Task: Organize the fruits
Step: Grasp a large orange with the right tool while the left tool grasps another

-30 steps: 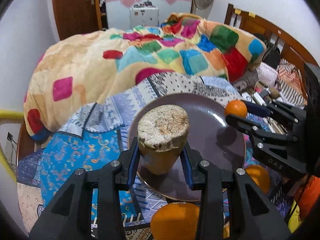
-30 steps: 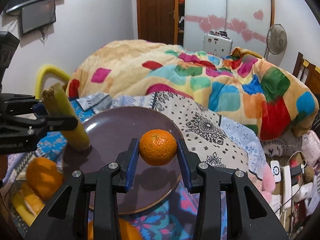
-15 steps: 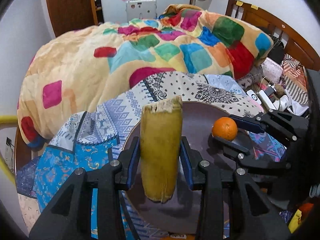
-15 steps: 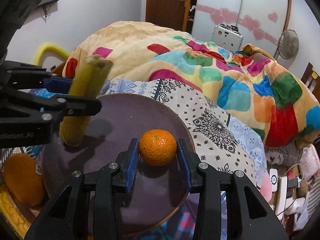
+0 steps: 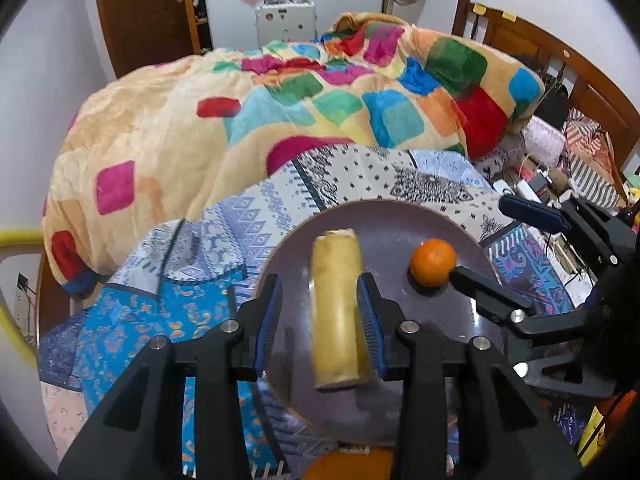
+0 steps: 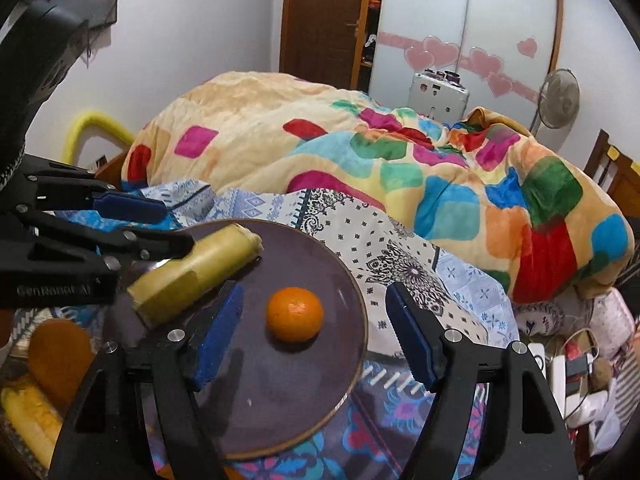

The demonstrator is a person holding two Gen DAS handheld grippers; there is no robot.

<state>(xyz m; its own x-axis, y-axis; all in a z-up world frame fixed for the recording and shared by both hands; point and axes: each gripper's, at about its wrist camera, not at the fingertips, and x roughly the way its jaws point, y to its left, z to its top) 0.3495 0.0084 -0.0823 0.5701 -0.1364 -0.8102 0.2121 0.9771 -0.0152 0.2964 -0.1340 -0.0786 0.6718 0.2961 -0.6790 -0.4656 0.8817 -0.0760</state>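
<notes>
My right tongs [image 6: 315, 292] have just been opening and now stand wide. The small orange [image 6: 295, 314] sits between the jaws with clear space on both sides, touched by neither pad. It rests on the dark plate [image 6: 280, 400], about at its middle.

The left tongs [image 5: 318, 284] are only partly open, and the yellow fruit piece [image 5: 336, 312] runs lengthwise between the jaws over the left part of the plate. The right pad lies against its skin, but bare plate shows between the piece and the left pad, and it is blurred. I cannot tell whether it is clamped or already loose.

I judge the orange to be light, with a soft skin that gives a little. Being round, it will roll on the smooth plate if nudged, so I would take it across its widest part with a gentle squeeze. The yellow piece looks like a firm cut cylinder with smooth skin that may slide between the pads. I would hold it across mid-length, not near the rough cut end.

Another orange [image 6: 58, 354] and a second yellow piece [image 6: 28, 412] wait off the plate at the near left
</notes>
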